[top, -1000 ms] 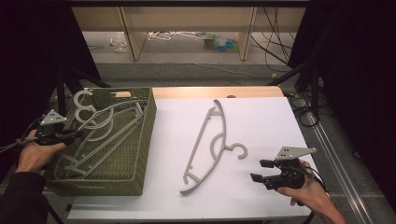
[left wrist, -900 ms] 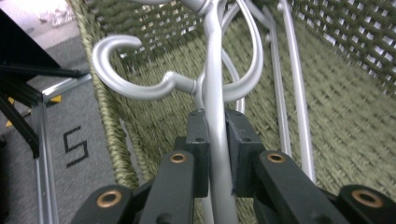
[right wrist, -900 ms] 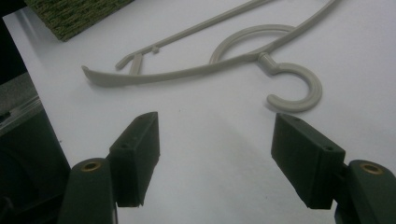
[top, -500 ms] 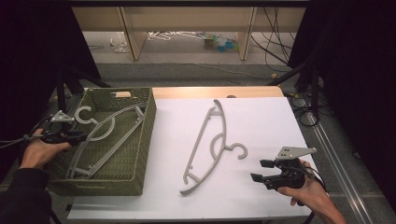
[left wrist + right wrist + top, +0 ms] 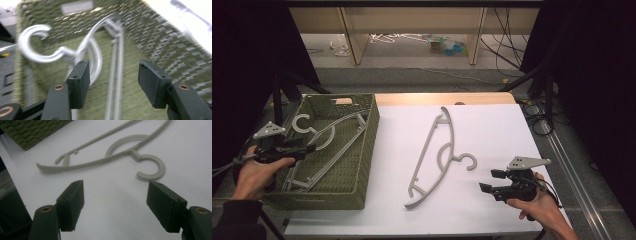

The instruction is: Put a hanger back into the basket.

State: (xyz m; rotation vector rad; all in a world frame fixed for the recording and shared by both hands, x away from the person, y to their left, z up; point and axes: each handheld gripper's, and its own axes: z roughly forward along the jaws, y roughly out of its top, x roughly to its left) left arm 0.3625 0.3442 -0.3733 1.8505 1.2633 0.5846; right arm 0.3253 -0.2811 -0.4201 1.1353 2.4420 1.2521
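Observation:
A grey plastic hanger (image 5: pixel 338 142) lies inside the green woven basket (image 5: pixel 368 145) at the table's left, its hook (image 5: pixel 302 122) toward the far left corner. My left gripper (image 5: pixel 309 148) hovers over the basket's left side. Its jaws have just been opening and now stand apart in the left gripper view (image 5: pixel 113 67); the hanger's neck (image 5: pixel 66 53) lies just beyond the left pad, untouched. A second grey hanger (image 5: pixel 432 155) lies flat on the white table. My right gripper (image 5: pixel 488 180) rests open near its hook (image 5: pixel 156 168), nothing between the jaws (image 5: pixel 115 190).
The white tabletop (image 5: pixel 497 125) ends in a wooden strip (image 5: pixel 442 98) at the back. Black drapes and stand legs (image 5: pixel 547 95) flank both sides. Beyond the table is a floor with cables and a low shelf (image 5: pixel 412 20).
The left gripper's jaws have opened and let go of the hanger, which has dropped from a raised tilt to lie in the basket. The right gripper has stayed put.

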